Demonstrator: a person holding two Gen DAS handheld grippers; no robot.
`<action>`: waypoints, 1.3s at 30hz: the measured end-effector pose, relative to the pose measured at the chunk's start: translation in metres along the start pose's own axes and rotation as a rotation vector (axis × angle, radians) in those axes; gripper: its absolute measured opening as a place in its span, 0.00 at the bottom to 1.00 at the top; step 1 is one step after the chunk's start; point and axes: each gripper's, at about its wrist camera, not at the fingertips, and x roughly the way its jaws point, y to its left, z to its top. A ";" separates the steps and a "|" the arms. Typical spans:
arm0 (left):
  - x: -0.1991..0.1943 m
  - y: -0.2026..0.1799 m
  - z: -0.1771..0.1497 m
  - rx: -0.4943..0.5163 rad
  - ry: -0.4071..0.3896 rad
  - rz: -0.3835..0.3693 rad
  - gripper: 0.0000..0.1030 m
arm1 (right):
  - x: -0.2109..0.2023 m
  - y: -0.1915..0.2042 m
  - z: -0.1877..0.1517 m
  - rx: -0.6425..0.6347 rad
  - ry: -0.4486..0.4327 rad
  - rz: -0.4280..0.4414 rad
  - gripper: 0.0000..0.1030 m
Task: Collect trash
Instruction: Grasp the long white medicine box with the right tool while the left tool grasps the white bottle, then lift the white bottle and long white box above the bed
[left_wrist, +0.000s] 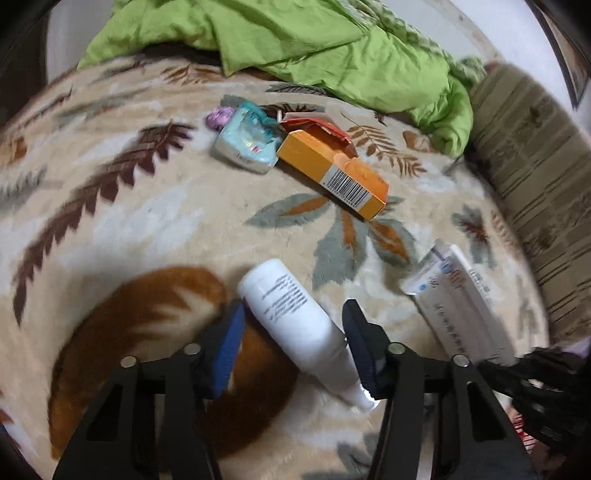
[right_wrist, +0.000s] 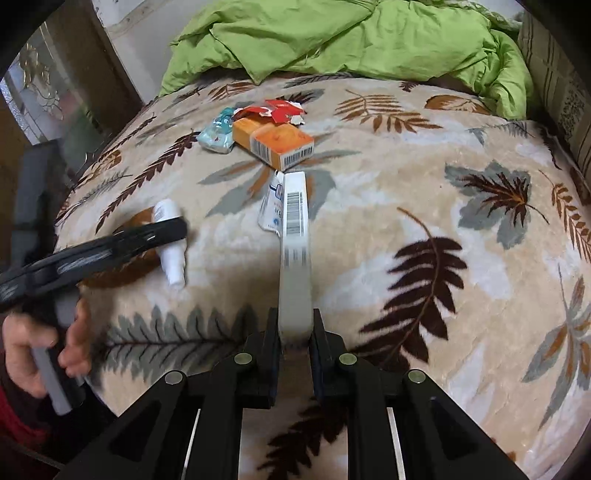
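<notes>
Straddling the white bottle (left_wrist: 295, 317) on the bed's leaf-patterned blanket (left_wrist: 122, 229), the left tool (left_wrist: 293, 325) stands spread, its pads not yet pressing. Closing off-centre could roll the smooth bottle away across the plush. The right tool (right_wrist: 295, 328) pinches a long white box (right_wrist: 294, 236) by one end; that far end could swing or slip free.

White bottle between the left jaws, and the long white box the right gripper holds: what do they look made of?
White bottle: looks like smooth, slightly glossy plastic, judging by the soft highlights and printed text; I can't rule out coated glass. Long white box: seems thin printed cardboard, with flat faces, sharp edges and barcodes, held in the right gripper. The left gripper straddles the bottle.
</notes>
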 end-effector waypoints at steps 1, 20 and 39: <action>0.002 -0.003 0.001 0.029 -0.003 0.022 0.43 | -0.001 -0.001 -0.001 -0.010 0.005 0.002 0.21; -0.008 0.005 0.001 0.052 -0.021 0.009 0.34 | -0.013 -0.020 0.017 -0.020 -0.033 -0.110 0.63; -0.031 0.005 -0.002 0.061 -0.110 0.006 0.33 | 0.026 0.017 0.038 -0.036 -0.035 -0.183 0.57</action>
